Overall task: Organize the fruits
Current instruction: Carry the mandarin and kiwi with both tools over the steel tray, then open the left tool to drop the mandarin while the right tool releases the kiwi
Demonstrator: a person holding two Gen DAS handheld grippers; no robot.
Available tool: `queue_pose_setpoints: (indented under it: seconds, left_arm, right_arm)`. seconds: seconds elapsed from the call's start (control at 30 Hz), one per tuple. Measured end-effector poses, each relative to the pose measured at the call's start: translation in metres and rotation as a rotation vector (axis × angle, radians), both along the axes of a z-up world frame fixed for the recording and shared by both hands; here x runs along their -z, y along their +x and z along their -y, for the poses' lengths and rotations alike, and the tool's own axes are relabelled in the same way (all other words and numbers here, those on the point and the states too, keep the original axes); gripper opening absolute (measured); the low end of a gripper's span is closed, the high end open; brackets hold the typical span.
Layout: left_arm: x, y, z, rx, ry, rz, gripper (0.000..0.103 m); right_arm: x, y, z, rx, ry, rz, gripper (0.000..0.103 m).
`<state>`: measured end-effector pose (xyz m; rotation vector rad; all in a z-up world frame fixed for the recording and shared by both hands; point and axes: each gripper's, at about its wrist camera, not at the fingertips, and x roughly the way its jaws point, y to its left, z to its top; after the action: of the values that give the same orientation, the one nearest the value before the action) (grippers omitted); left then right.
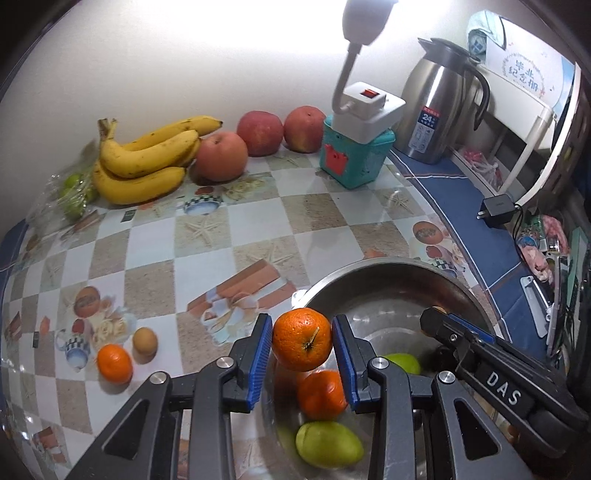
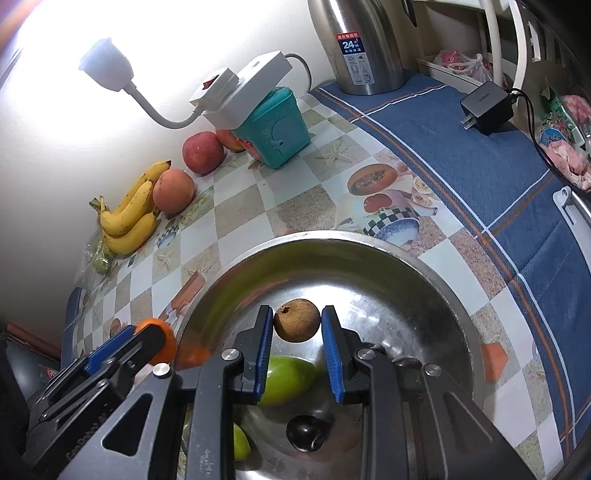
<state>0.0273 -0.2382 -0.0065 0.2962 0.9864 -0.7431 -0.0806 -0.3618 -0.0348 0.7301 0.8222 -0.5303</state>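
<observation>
Left gripper (image 1: 302, 345): clamped on a mandarin (image 1: 302, 339), above the steel bowl's (image 1: 376, 275) near rim.
Right gripper (image 2: 297, 330): clamped on a small brown round fruit (image 2: 296, 319), over the bowl.
Bowl contents: another mandarin (image 1: 320, 395) and green fruits (image 1: 328, 443), partly hidden by fingers.
Bag of green fruit (image 1: 72, 195): blurred at the edge.

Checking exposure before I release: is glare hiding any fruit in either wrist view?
Left wrist: lamp washes out the wall, yet bananas and held orange stay clear. Right wrist: same blowout top left; steel bowl shows reflections, but the held brown fruit stays sharp.
</observation>
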Motion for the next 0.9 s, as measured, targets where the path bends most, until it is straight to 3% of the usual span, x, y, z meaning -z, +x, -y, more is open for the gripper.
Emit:
queue_pose_setpoints:
  seconds: [0.33, 0.9]
  left_arm:
    - [0.016, -0.002, 0.018, 0.012, -0.001, -0.04, 0.036]
    - [0.033, -0.002, 0.015, 0.0, -0.003, -0.088, 0.037]
  right_arm:
    - [0.004, 0.0, 0.004, 0.011, 0.026, -0.008, 0.028]
    - [0.011, 0.001, 0.004, 0.01, 0.049, -0.039, 0.028]
